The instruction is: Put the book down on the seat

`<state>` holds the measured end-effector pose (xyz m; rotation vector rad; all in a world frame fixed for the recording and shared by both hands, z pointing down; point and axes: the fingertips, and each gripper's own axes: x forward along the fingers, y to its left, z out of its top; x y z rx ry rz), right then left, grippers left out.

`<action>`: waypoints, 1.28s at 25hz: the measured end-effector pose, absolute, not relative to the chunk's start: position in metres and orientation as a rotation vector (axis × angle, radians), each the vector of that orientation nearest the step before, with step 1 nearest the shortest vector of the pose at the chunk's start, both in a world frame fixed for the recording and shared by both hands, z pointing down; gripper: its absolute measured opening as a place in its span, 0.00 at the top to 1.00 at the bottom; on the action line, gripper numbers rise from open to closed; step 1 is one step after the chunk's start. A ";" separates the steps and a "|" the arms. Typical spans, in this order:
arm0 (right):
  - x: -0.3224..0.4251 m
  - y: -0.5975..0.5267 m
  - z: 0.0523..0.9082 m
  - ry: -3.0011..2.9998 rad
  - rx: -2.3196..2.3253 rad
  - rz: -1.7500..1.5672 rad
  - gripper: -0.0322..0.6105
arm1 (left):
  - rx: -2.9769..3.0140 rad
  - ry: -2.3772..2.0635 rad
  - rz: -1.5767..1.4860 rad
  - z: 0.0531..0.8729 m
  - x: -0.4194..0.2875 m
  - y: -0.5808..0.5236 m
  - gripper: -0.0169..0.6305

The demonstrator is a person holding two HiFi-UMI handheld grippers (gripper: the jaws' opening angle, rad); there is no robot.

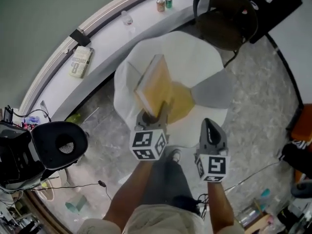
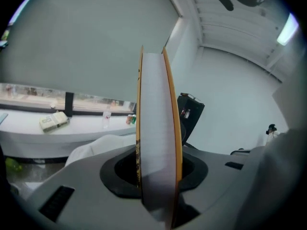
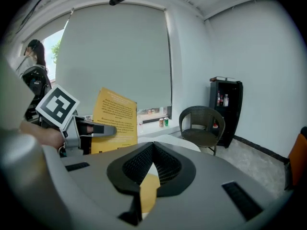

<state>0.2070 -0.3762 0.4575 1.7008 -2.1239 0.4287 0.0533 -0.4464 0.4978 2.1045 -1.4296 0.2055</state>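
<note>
A yellow-covered book [image 1: 155,84] stands on edge in my left gripper [image 1: 155,115], which is shut on its lower end. It hangs over a round white seat [image 1: 195,57] that carries a yellow cushion [image 1: 181,104] and a grey cushion [image 1: 214,89]. In the left gripper view the book's pages [image 2: 157,143] rise straight up between the jaws. The right gripper view shows the book's cover [image 3: 114,121] at the left. My right gripper [image 1: 208,126] hovers over the seat's near right edge, jaws together and holding nothing.
A dark wicker chair [image 1: 226,18] stands beyond the seat. On the curved white ledge [image 1: 105,40] are two cans [image 1: 164,4], a bottle [image 1: 126,17] and a box [image 1: 80,61]. A black office chair [image 1: 58,143] is at the left. A black shelf [image 3: 225,109] stands by the wall.
</note>
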 end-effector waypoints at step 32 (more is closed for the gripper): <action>0.145 -0.405 0.808 -2.018 1.501 0.663 0.95 | 1.592 -1.038 -0.062 0.949 0.029 -0.443 0.75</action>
